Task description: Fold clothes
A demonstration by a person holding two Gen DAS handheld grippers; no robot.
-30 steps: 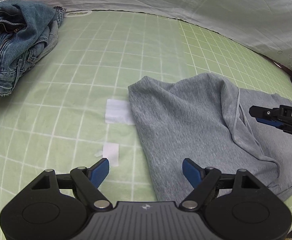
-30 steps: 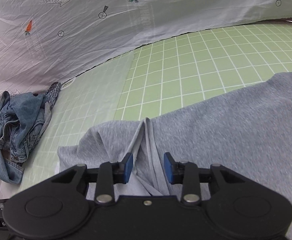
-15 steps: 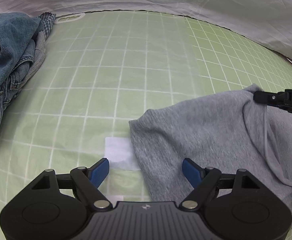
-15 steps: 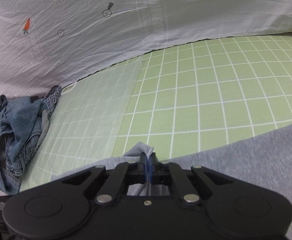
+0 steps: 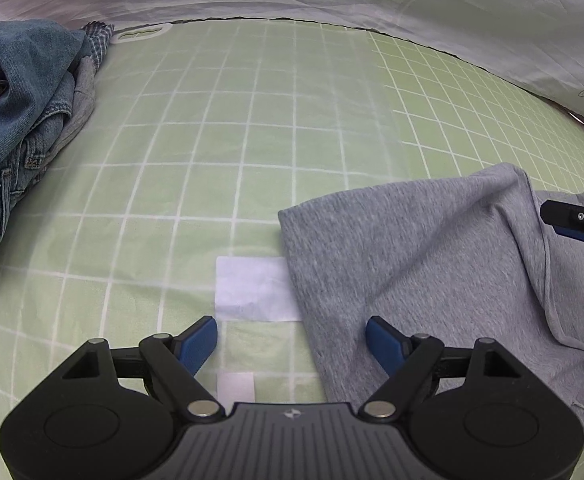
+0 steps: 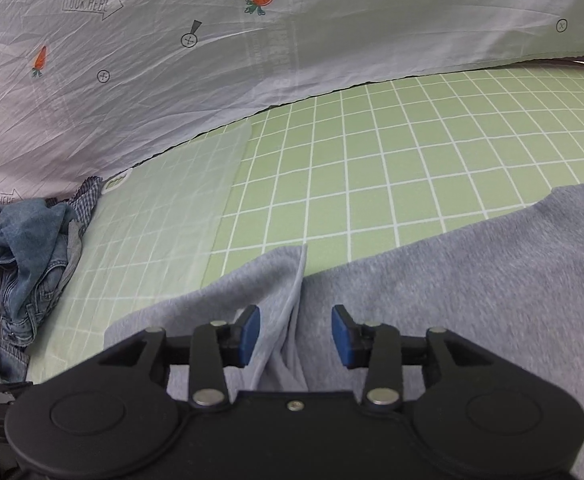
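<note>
Your grey garment (image 5: 431, 264) lies rumpled on the green grid mat (image 5: 252, 128), one fold ridged up between your right claw (image 6: 295, 330) pads (opening, not pressing; half a second ago they pinched it). Its right side runs out of frame. Your left claw (image 5: 292, 336) is spread, straddling the garment's left edge beside a white patch (image 5: 252, 288).

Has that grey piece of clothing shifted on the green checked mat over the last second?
Yes. The grey garment has been folded: its raised fold, pinched a moment ago, now lies loose between the opening right gripper, nearer the white tape patch.
</note>
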